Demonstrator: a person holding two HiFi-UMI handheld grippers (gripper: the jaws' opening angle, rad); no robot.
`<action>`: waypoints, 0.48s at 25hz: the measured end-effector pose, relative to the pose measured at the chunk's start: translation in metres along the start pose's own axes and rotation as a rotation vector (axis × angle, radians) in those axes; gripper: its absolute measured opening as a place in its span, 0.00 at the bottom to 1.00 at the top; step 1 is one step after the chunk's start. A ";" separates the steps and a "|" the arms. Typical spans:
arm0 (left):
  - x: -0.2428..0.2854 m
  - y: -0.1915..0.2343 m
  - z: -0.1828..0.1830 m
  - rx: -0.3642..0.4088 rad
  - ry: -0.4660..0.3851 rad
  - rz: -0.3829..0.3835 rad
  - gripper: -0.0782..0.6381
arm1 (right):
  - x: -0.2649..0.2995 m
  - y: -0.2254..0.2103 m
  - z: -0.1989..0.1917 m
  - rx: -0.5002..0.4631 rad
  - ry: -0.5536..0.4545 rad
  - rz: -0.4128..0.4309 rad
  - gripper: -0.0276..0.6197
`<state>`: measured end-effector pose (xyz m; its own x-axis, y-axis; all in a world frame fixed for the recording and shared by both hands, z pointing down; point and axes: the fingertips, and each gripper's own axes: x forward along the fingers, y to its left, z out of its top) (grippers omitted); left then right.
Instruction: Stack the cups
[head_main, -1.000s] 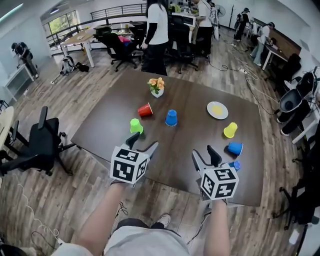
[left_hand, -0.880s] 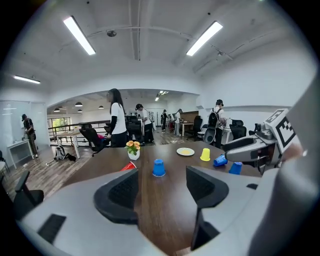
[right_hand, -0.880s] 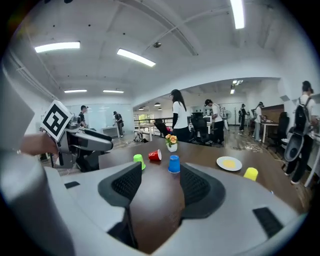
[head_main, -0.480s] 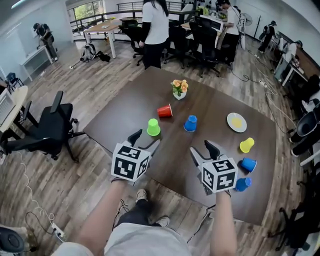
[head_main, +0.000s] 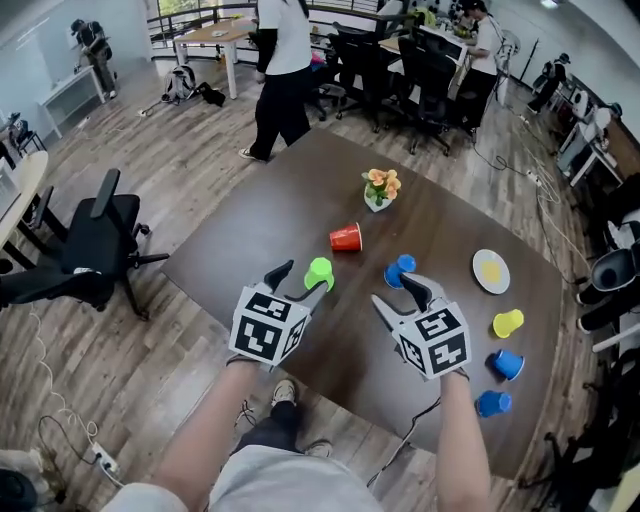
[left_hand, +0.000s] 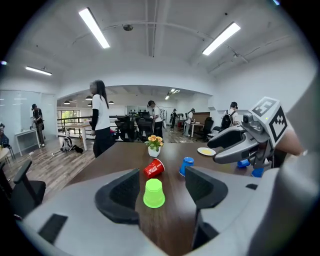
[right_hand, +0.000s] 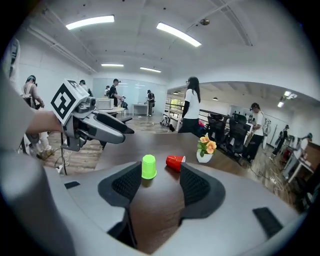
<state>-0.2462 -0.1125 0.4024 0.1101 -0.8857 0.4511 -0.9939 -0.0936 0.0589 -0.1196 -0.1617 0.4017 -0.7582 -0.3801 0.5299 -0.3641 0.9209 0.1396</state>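
Having closed in during the last second, now lined left gripper (head_main: 300, 282) up on upside-down green cup (head_main: 319, 271), just ahead of its wide, slightly narrowing jaws, untouched. Right gripper (head_main: 398, 294) spread, empty. Likely first pickup next; nothing stacked yet.

The table (head_main: 250, 235) is dark wood, smooth with a soft sheen. The green cup (head_main: 319, 272) and red cup (head_main: 346, 238) are glossy plastic. The left gripper (head_main: 305, 279) has a matt grey plastic shell, its pads (left_hand: 121, 192) dark and ribbed. The floor (head_main: 180, 170) is matt wood plank.

Green cup (head_main: 319, 272), red cup (head_main: 345, 238), blue cup (head_main: 400, 267).
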 end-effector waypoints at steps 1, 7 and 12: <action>0.007 0.007 0.001 -0.001 0.003 -0.007 0.50 | 0.011 -0.003 0.005 -0.029 0.011 0.014 0.39; 0.046 0.043 0.010 0.005 0.007 -0.049 0.50 | 0.074 -0.019 0.021 -0.229 0.133 0.110 0.39; 0.076 0.065 0.006 -0.011 0.041 -0.080 0.50 | 0.120 -0.028 0.025 -0.377 0.245 0.188 0.39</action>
<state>-0.3027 -0.1891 0.4352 0.1900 -0.8561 0.4807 -0.9817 -0.1582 0.1062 -0.2138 -0.2356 0.4406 -0.6258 -0.2139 0.7501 0.0229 0.9562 0.2918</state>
